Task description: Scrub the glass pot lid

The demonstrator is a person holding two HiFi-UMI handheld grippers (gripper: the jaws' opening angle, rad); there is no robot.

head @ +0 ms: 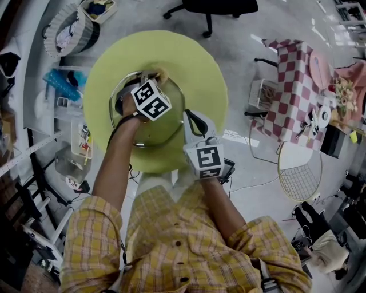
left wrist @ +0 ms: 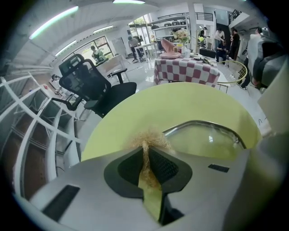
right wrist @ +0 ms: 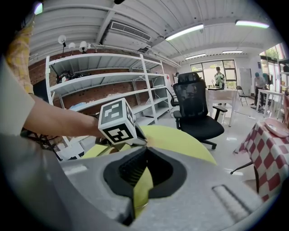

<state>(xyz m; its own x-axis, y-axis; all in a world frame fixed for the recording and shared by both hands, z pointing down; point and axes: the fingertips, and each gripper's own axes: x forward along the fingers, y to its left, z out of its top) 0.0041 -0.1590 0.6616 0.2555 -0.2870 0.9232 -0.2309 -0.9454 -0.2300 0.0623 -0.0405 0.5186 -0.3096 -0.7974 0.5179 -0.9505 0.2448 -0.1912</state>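
Lying flat on the round yellow-green bench (head: pixel 191 54), the glass lid (head: pixel 163 130) sits toward the near side of the top, its metal rim ringing clear glass through which the bench colour shows. The left tool (head: pixel 151 77) reaches over the lid's far edge, and its own view shows its jaws squeezed onto a tan, fibrous scrubber (left wrist: pixel 149 137), whose frayed tuft sticks out past the tips just above the bench beside the rim. The right tool (head: pixel 187 117) meets the lid at its right edge; in its own view the jaws stand almost together with a thin sliver of green-tinted glass and a bit of metal edge between them, so it seems to be clamped on the rim. That view also shows the left tool's marker cube (right wrist: pixel 116 121) just ahead, with a bare forearm (right wrist: pixel 58 119) behind it. Both forearms come from a yellow plaid shirt (head: pixel 171 240) at the bottom of the head view. Around the bench is a pale, glossy floor (head: pixel 251 20). A black office chair (head: pixel 211 8) stands beyond the far side, a table with a red-and-white checked cloth (head: pixel 294 86) stands well off to the right with small items on it, and a wire chair (head: pixel 300 171) is near that. White shelves (right wrist: pixel 104 85) line a brick wall, and to the left of the bench lie a round basket (head: pixel 68 28) and clutter on white racks.
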